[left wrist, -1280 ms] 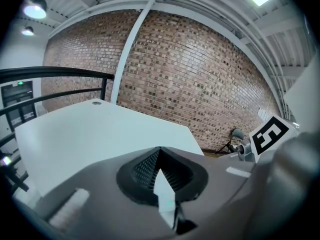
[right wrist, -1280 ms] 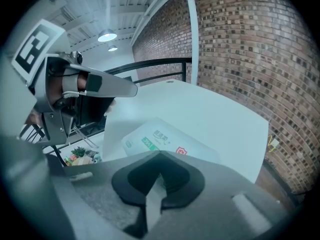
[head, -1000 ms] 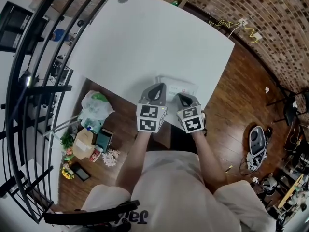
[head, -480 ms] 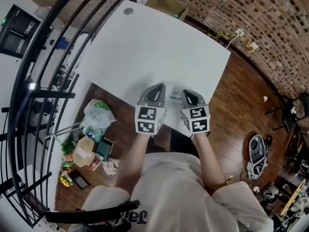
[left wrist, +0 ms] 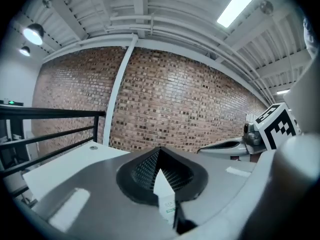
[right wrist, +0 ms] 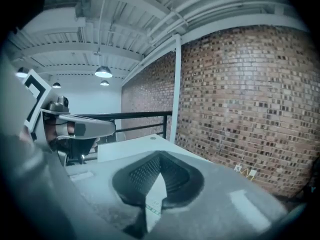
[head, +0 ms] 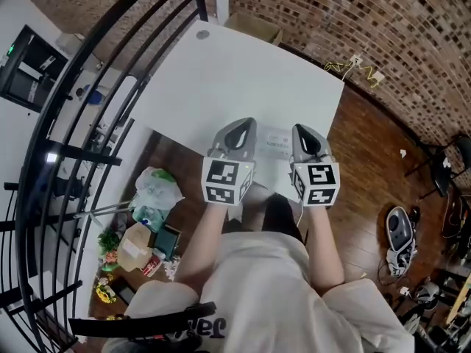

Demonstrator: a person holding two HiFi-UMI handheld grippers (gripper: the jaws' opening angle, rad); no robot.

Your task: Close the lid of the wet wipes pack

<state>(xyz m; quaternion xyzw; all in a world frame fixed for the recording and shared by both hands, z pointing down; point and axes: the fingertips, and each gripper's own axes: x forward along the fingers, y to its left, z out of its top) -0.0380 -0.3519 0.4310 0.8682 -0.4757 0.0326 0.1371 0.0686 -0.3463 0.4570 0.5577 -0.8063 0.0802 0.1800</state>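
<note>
Risk of shoving the wet wipes pack point(head: 274, 140), lying at the counter's point(head: 221, 72) near edge, off it with a skewed press, left gripper point(head: 241, 126) and right gripper point(head: 302, 132) flanking the pack, each closed on nothing.

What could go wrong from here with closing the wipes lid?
1. The wet wipes pack lies near the table front edge; a downward push might slide it off.
2. The left hand-held gripper and right hand-held gripper flank it closely and might collide.
</note>
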